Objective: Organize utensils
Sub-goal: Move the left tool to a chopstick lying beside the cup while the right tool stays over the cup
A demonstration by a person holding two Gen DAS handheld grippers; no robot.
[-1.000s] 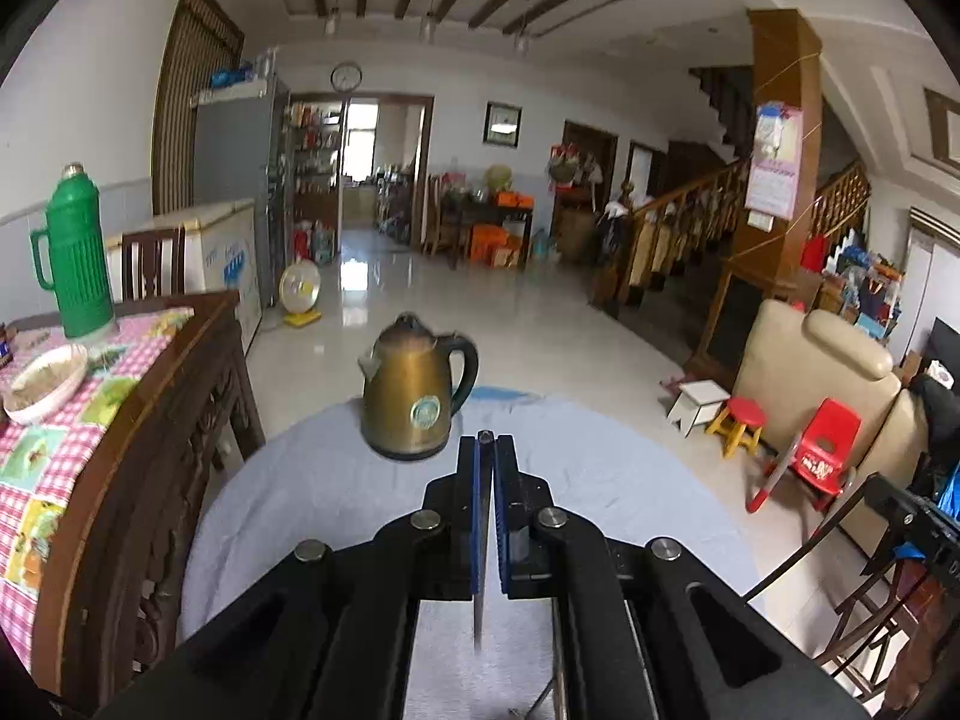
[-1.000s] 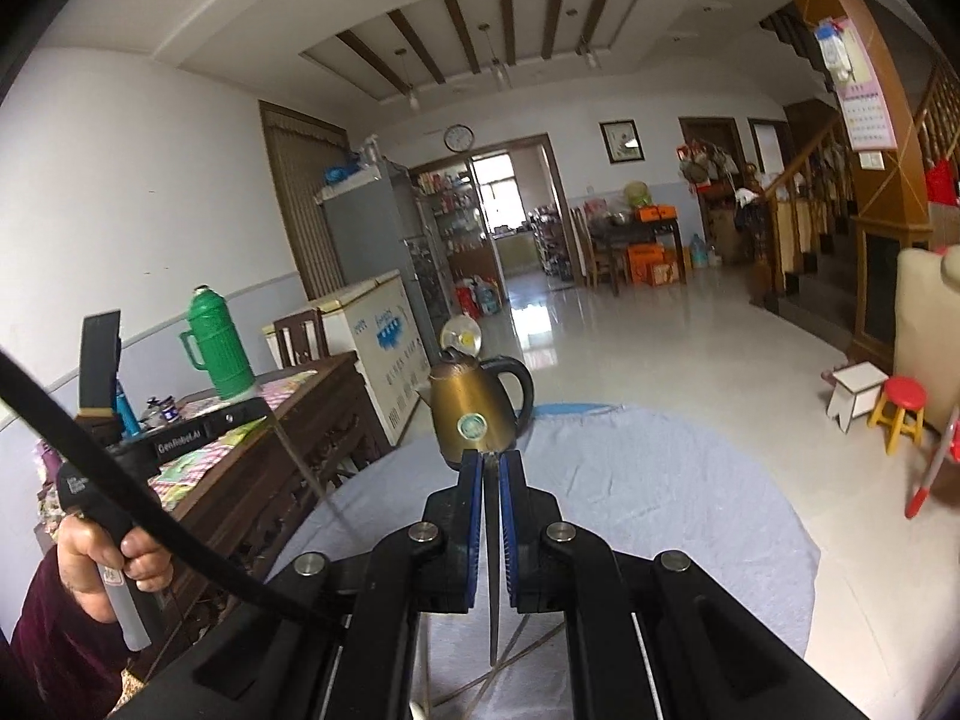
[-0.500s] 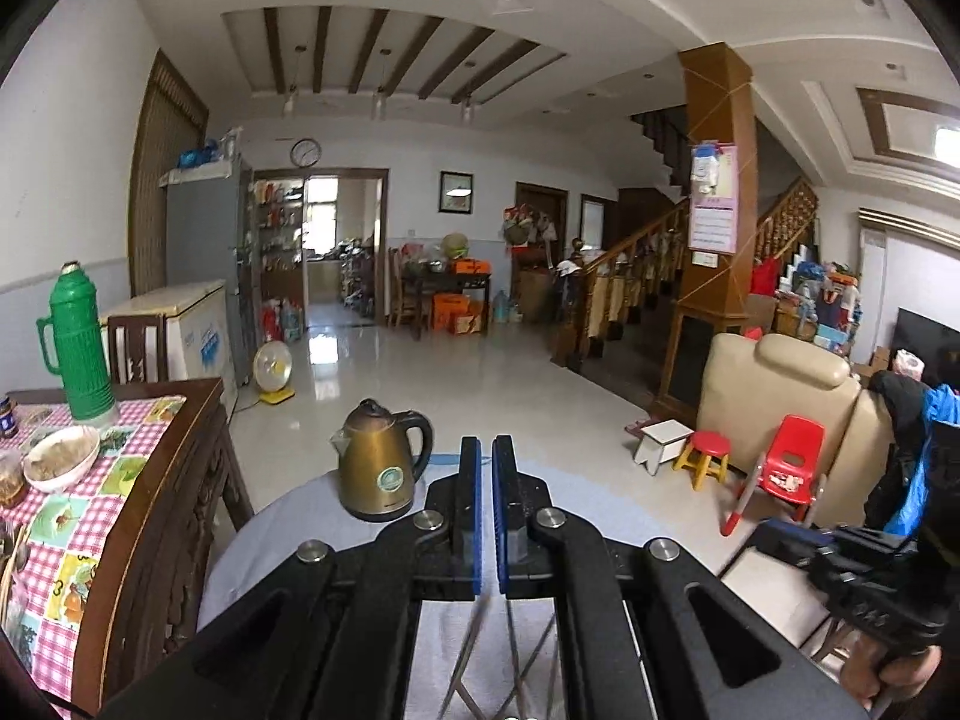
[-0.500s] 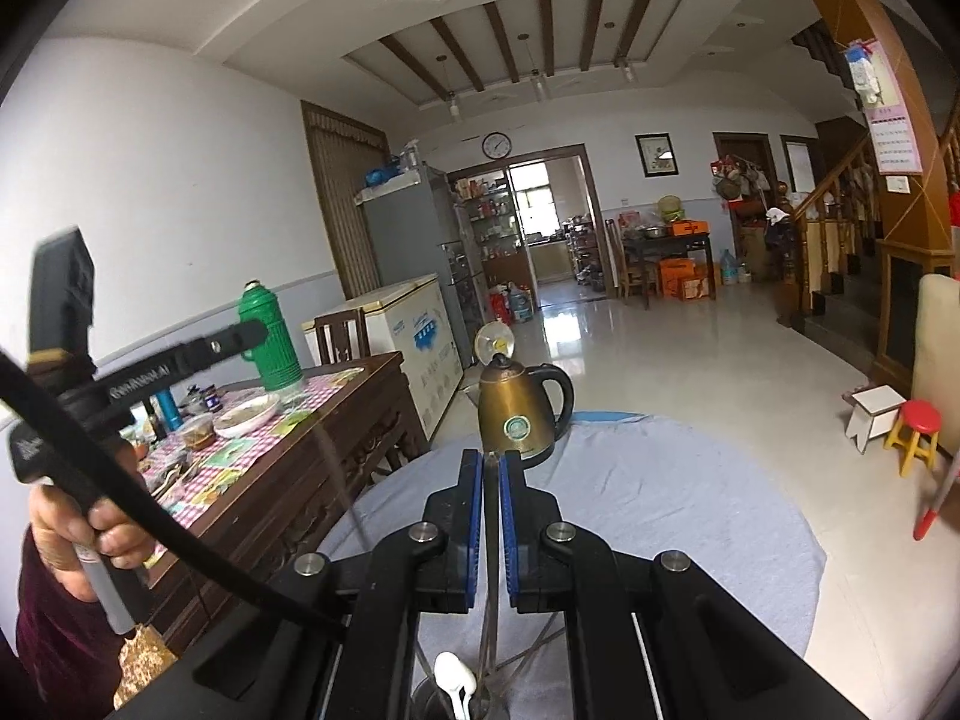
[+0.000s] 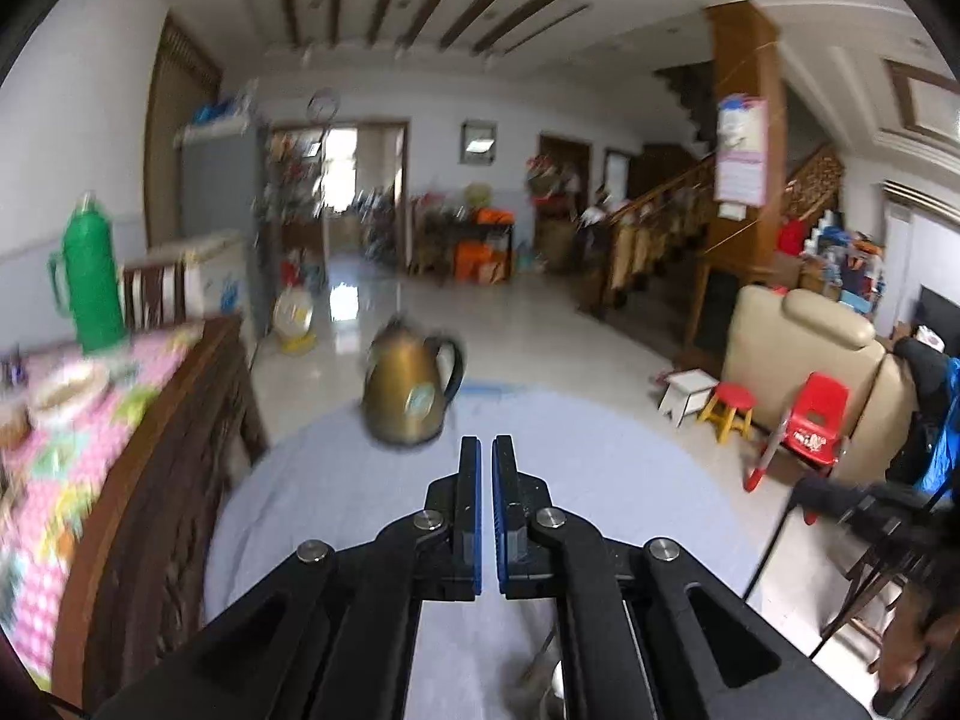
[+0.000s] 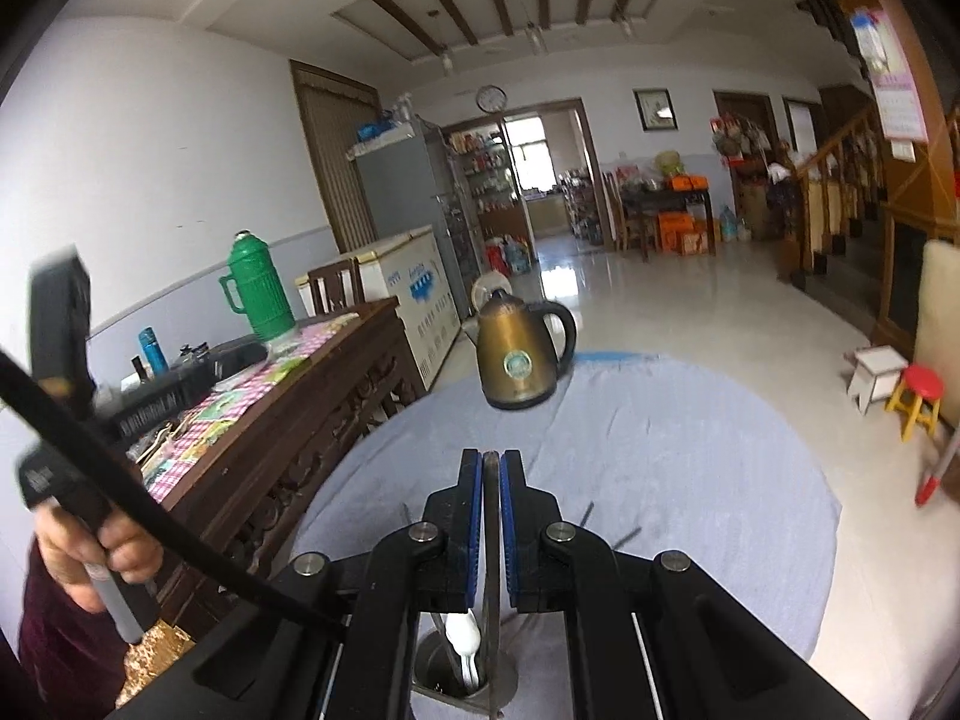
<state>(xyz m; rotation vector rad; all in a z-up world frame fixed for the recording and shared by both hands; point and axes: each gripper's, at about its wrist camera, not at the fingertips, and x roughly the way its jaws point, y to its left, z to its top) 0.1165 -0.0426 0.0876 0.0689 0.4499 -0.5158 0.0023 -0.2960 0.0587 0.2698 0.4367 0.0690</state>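
Note:
My right gripper (image 6: 491, 456) is shut on a thin metal utensil (image 6: 492, 546) that hangs straight down between the blue pads. Its lower end is over a round metal holder (image 6: 465, 675) on the grey tablecloth. A white spoon (image 6: 464, 639) stands in the holder. My left gripper (image 5: 486, 447) is nearly shut with a narrow gap and holds nothing. Metal of the holder (image 5: 555, 684) shows below its right finger, mostly hidden.
A brass kettle (image 6: 521, 357) stands at the far side of the round table (image 6: 690, 480); it also shows in the left wrist view (image 5: 414, 390). A wooden sideboard (image 6: 288, 420) with a green thermos (image 6: 257, 288) stands left. Two dark utensils (image 6: 606, 531) lie on the cloth.
The left gripper let go of its thin utensil and now stands empty and tilted down. The right gripper moved lower over the holder with its utensil.

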